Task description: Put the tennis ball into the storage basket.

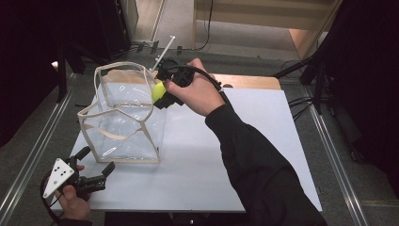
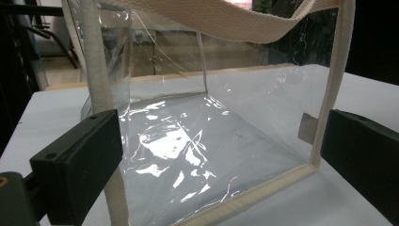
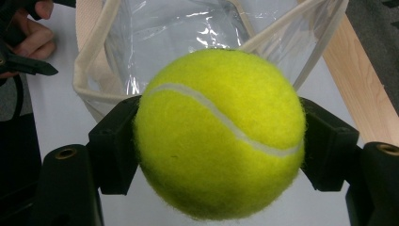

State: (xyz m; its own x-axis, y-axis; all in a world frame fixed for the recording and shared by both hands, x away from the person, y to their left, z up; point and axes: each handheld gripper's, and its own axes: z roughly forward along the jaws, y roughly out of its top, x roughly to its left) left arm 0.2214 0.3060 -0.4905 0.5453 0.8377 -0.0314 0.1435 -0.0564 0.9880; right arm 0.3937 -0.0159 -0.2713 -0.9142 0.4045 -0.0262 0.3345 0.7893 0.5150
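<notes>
A clear plastic tote bag [image 1: 123, 117] with cream fabric trim and handles stands open on the white table [image 1: 226, 155]. My right gripper [image 1: 162, 94] is shut on a yellow-green tennis ball [image 1: 158, 91], held at the bag's right rim, above its opening. In the right gripper view the ball [image 3: 221, 134] sits squeezed between both black jaws, with the bag's mouth [image 3: 188, 28] just beyond. My left gripper [image 1: 96, 165] stands open near the bag's front left corner. In the left gripper view its jaws flank the bag's near corner [image 2: 216, 155] without touching it.
The table's wooden back edge [image 1: 244, 81] runs behind the bag. Black stands and cables [image 1: 310, 70] crowd the floor at right and back. A metal rail [image 1: 33, 155] runs along the table's left side. White surface lies open to the right of the bag.
</notes>
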